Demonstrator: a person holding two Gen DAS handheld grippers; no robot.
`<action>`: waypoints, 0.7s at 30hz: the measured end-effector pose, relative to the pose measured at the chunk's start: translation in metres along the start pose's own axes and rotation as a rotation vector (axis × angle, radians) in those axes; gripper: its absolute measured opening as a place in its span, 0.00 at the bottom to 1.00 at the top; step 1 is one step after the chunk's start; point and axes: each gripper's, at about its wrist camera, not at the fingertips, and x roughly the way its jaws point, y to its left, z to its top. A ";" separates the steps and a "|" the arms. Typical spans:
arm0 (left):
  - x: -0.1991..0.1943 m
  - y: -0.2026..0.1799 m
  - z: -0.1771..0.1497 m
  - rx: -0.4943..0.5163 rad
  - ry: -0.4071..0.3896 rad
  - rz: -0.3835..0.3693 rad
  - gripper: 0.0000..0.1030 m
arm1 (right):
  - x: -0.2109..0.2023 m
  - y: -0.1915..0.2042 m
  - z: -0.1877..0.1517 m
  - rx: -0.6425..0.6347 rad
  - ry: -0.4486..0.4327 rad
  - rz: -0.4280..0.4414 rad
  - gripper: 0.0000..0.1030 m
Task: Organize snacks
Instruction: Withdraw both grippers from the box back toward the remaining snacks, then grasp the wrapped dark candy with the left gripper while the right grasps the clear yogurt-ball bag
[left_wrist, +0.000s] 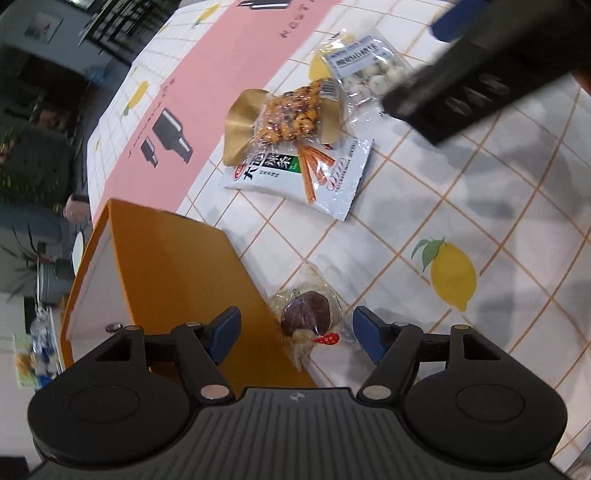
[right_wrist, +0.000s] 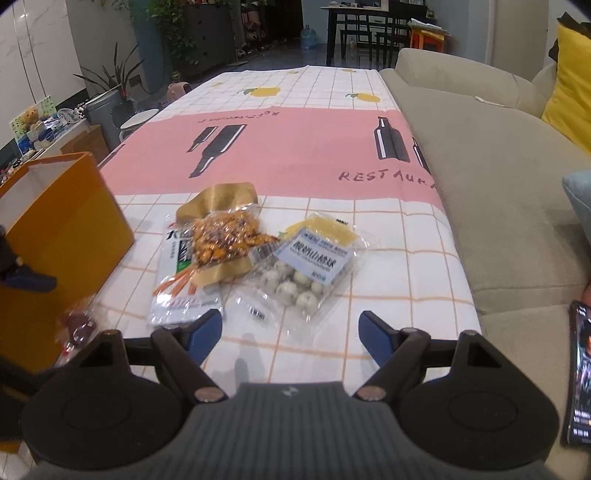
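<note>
Honestly, the left gripper (left_wrist: 295, 332) is spread wide and empty over the dark date snack (left_wrist: 306, 317), which lies on the tabletop (left_wrist: 498, 206) right against the orange box (left_wrist: 177, 266). One finger could catch the box wall and shove it. The right gripper (right_wrist: 291, 334) hangs open, empty, near the white-ball packet (right_wrist: 306, 273).

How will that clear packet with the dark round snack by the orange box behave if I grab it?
The clear packet looks crinkly, so probably light and floppy at its edges. Its film may slip. The dark lump inside likely gives a firmer hold.
</note>
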 end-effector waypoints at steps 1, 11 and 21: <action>0.001 -0.001 0.001 0.017 -0.002 0.004 0.79 | 0.004 0.000 0.003 0.001 0.003 0.000 0.76; 0.005 -0.008 -0.003 0.061 -0.020 -0.046 0.57 | 0.040 -0.003 0.024 0.041 0.050 -0.034 0.77; 0.003 -0.005 -0.002 0.021 -0.038 -0.046 0.48 | 0.060 -0.006 0.033 0.113 0.100 -0.034 0.76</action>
